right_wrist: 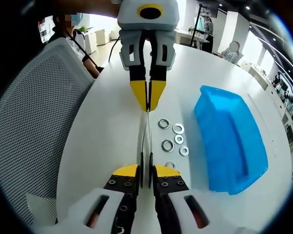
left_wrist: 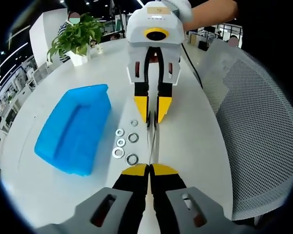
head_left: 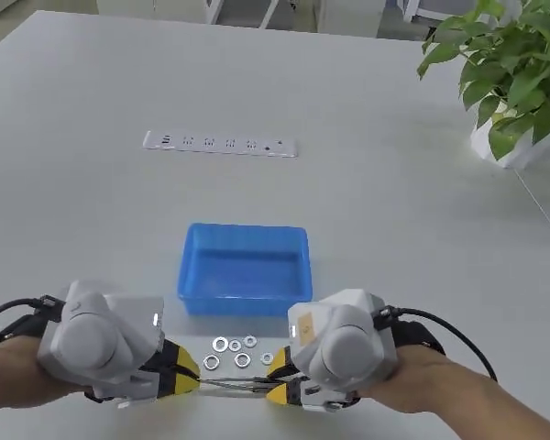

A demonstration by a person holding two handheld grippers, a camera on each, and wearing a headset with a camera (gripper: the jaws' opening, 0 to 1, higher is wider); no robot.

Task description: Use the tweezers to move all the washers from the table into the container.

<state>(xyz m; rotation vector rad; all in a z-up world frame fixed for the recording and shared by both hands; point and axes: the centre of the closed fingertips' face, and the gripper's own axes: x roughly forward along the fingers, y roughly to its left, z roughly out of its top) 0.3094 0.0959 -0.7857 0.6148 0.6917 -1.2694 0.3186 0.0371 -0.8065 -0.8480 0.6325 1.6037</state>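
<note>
Thin metal tweezers [head_left: 235, 387] lie level just above the white table, held between both grippers. My left gripper [head_left: 191, 371] is shut on one end [left_wrist: 150, 158], its yellow jaws pressed together. My right gripper [head_left: 277, 378] is shut on the other end [right_wrist: 146, 161], where the two tweezer arms stand slightly apart. The grippers face each other tip to tip. Several silver washers [head_left: 235, 349] lie scattered on the table just beyond the tweezers, also seen as washers [left_wrist: 125, 146] and washers [right_wrist: 173, 138]. Behind them stands the blue container [head_left: 246, 268], with nothing visible inside.
A white power strip [head_left: 220, 144] lies further back on the table. A potted plant [head_left: 515, 78] stands at the far right corner. A grey mesh chair [left_wrist: 256, 126] is behind the near table edge. Bare tabletop surrounds the container.
</note>
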